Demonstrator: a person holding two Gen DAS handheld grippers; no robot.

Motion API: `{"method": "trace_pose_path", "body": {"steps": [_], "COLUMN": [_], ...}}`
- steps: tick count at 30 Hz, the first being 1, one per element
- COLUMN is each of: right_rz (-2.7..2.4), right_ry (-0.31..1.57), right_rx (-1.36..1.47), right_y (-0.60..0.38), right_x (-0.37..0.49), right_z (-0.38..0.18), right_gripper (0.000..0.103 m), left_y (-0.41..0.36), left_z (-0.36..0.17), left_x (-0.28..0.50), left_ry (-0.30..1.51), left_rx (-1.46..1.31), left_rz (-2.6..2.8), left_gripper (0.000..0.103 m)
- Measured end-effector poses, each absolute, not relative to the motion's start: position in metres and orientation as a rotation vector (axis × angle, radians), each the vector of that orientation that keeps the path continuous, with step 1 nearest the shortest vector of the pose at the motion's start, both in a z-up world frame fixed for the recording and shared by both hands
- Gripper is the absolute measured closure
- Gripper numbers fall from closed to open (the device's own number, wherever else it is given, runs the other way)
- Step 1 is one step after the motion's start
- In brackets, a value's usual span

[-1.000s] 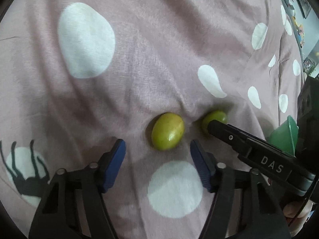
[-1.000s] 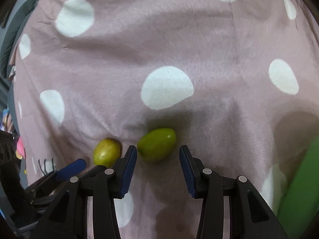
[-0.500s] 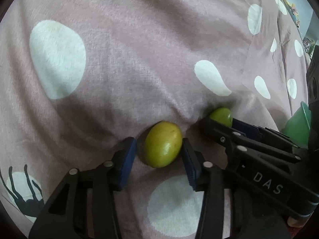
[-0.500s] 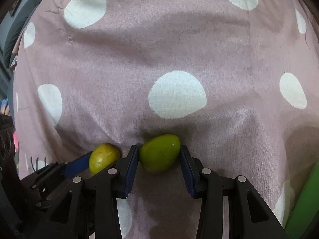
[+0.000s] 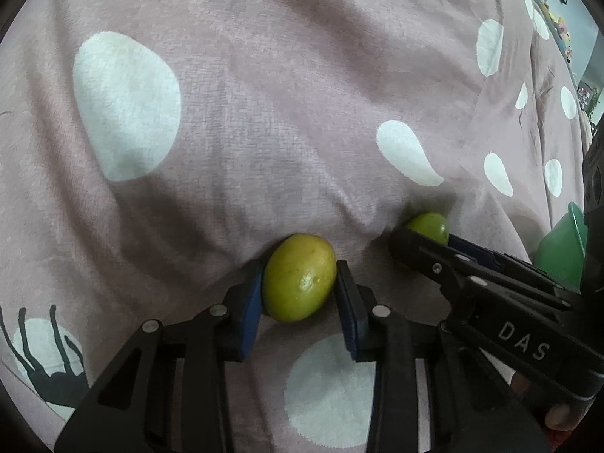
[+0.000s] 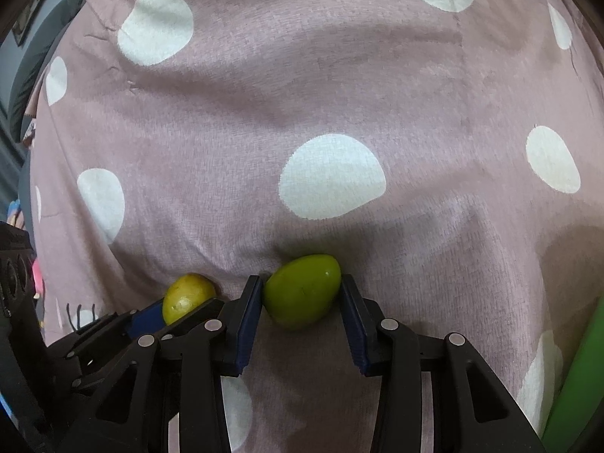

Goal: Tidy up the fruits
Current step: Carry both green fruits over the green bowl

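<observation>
Both grippers are black plastic frames with silver screws. The left gripper (image 5: 298,294) and right gripper (image 6: 302,298) carry ribbed blue pads (image 5: 251,302). White "DAS" lettering (image 5: 523,339) marks the right one.

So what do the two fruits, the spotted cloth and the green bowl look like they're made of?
Yellow-green fruit: smooth, slightly glossy skin with small speckles; real or plastic, can't tell.
Green fruit: even colour, waxy shine; could be plastic.
Cloth: soft matte woven fabric, visible weave and wrinkles.
Bowl: seemingly hard, smooth plastic, thin rim, only partly visible.
</observation>
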State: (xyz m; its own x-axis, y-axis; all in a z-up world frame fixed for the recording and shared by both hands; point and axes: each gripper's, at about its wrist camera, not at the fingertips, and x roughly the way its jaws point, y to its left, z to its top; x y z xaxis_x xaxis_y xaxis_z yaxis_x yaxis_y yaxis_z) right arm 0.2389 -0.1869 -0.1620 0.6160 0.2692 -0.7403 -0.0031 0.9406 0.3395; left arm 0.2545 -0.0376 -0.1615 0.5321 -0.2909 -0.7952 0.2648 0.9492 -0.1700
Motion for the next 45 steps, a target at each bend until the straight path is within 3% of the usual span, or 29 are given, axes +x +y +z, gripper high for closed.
{"method": "trace_pose_path", "body": {"steps": [27,45], "right_rz": [0.172,0.170], "right_ry": [0.815,0.734], "right_rx": [0.192,0.162], "right_y": [-0.179,-0.175], "right_x": [0.183,0.124], "right_z": [-0.121,-0.087], "right_gripper": [0.060,0.060], "left_y": [0.000,-0.029], "left_z": [-0.117,-0.084], "left_x": [0.201,0.144], "left_ry": [0.906,0.868], "left_rx": [-0.056,0.007], "left_rz": [-0.322,-0.353], "left_gripper": [0.067,0.067]}}
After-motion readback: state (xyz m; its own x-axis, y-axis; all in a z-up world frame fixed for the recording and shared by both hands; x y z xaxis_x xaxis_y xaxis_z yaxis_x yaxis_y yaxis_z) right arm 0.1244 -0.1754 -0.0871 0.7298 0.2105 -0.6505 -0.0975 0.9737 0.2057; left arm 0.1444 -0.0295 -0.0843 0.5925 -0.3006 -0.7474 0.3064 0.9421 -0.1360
